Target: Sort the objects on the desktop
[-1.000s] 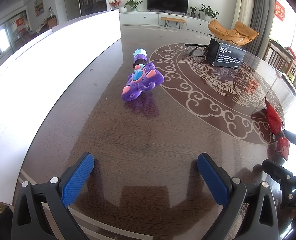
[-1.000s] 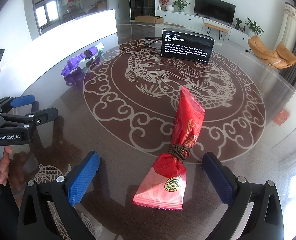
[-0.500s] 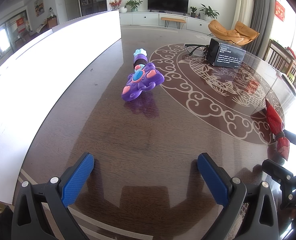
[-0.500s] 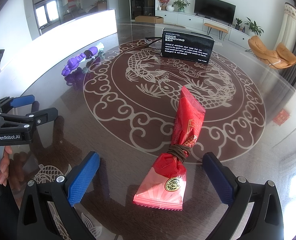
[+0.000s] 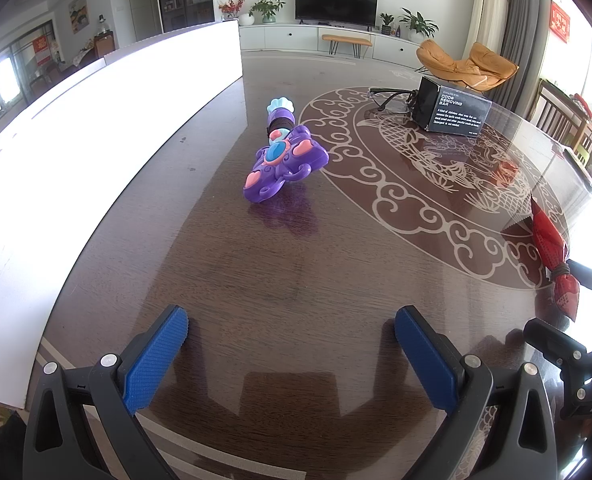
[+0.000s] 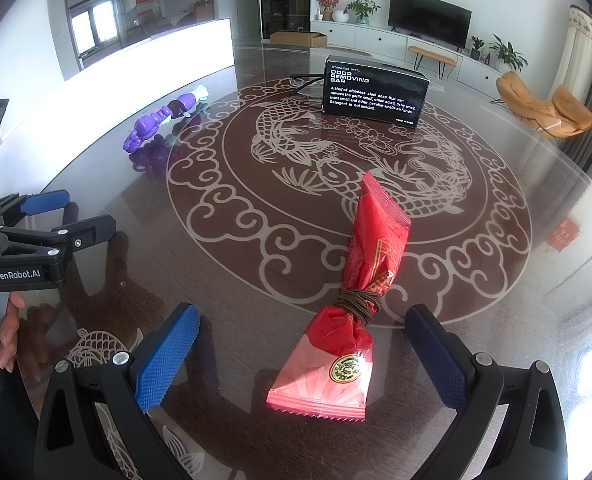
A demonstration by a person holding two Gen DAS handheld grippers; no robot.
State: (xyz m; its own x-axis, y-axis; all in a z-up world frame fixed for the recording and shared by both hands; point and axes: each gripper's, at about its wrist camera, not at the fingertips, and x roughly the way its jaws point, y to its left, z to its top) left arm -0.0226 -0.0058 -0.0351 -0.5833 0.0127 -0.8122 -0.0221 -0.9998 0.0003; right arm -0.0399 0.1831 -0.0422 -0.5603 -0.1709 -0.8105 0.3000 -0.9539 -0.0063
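A purple toy [image 5: 281,158] lies on the dark glass table ahead of my left gripper [image 5: 291,332], which is open and empty; the toy also shows in the right wrist view [image 6: 157,120]. A red tied packet [image 6: 356,300] lies between the open jaws of my right gripper [image 6: 302,340], untouched; it shows at the right in the left wrist view [image 5: 552,252]. A black box [image 6: 376,92] stands at the table's far side, also seen in the left wrist view [image 5: 452,110]. The left gripper [image 6: 47,220] appears at the left of the right wrist view.
A white panel [image 5: 75,132] runs along the table's left edge. Black glasses [image 5: 388,96] lie beside the box. The table [image 6: 496,272] has a carp pattern under glass. Chairs stand beyond its far right.
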